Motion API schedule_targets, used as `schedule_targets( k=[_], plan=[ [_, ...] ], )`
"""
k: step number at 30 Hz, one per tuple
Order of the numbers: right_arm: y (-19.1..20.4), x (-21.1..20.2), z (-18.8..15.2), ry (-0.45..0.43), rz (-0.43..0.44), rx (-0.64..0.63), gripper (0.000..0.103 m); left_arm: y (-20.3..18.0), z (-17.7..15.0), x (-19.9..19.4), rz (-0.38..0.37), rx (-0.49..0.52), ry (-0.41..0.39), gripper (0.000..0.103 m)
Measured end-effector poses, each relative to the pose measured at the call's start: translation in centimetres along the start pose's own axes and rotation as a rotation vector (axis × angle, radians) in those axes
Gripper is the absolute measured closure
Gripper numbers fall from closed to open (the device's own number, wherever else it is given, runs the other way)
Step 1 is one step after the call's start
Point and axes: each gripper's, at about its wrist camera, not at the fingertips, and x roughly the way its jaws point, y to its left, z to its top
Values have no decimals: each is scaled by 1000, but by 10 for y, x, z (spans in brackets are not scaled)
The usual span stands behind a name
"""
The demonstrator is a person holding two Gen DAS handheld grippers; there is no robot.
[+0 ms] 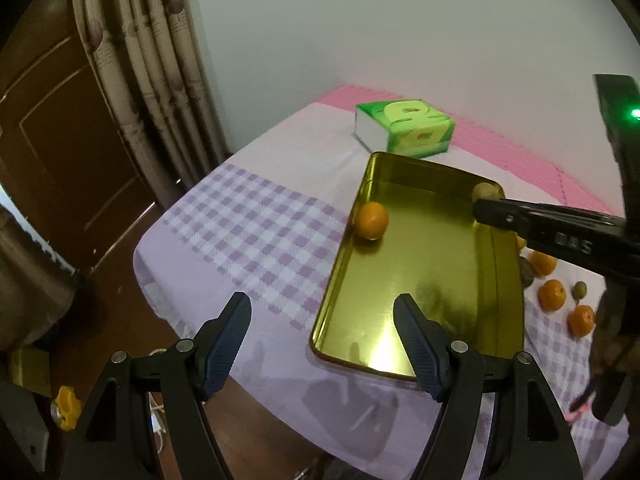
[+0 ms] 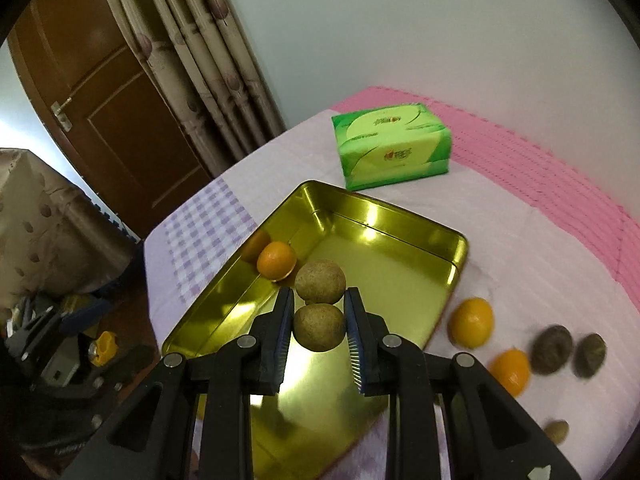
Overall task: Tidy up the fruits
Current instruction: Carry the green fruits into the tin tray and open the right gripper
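- The right gripper was clamped on a brown round fruit, pads pressing its two sides at the widest part, holding it over the gold tray.
- That fruit looked dry, rough-skinned and firm, probably light; the matte skin should give the ribbed pads good bite, and a grip across the middle seemed right for a ball shape.
- Just beyond the fingertips sat a second brown fruit in the tray, very close to the held one, with an orange just beside it against the tray's left wall.
- The tray's polished floor looked slippery; a round fruit set down there could roll, in this commentator's judgement.
- The left gripper hung wide open and empty above the tray's near corner.
- Waiting on the cloth right of the tray: two oranges and two dark fruits, blurred, plus a small one near the edge.
- A green tissue pack stood behind the tray, well clear of the work.
- The neighbouring brown fruit was the nearest obstacle to a clean release.
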Motion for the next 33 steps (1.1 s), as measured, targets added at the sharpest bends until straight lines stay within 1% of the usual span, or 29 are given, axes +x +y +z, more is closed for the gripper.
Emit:
schedule_targets(
  k=[6,13,22,28,33],
  plan=[
    [-9,32,8,48,-14,40,80,3,0,9,19,-13,38,28],
    [-16,51,12,77,-23,62,80,5,-1,17,16,-22,72,25],
    [-19,61,16,94,-31,91,80,2,-1,21,28,-7,90,19],
    [-20,68,18,100,-34,106,79,-1,-2,22,43,17,87,16],
    [-17,73,21,106,-29,115,79,-2,-3,21,36,16,92,12]
  ],
)
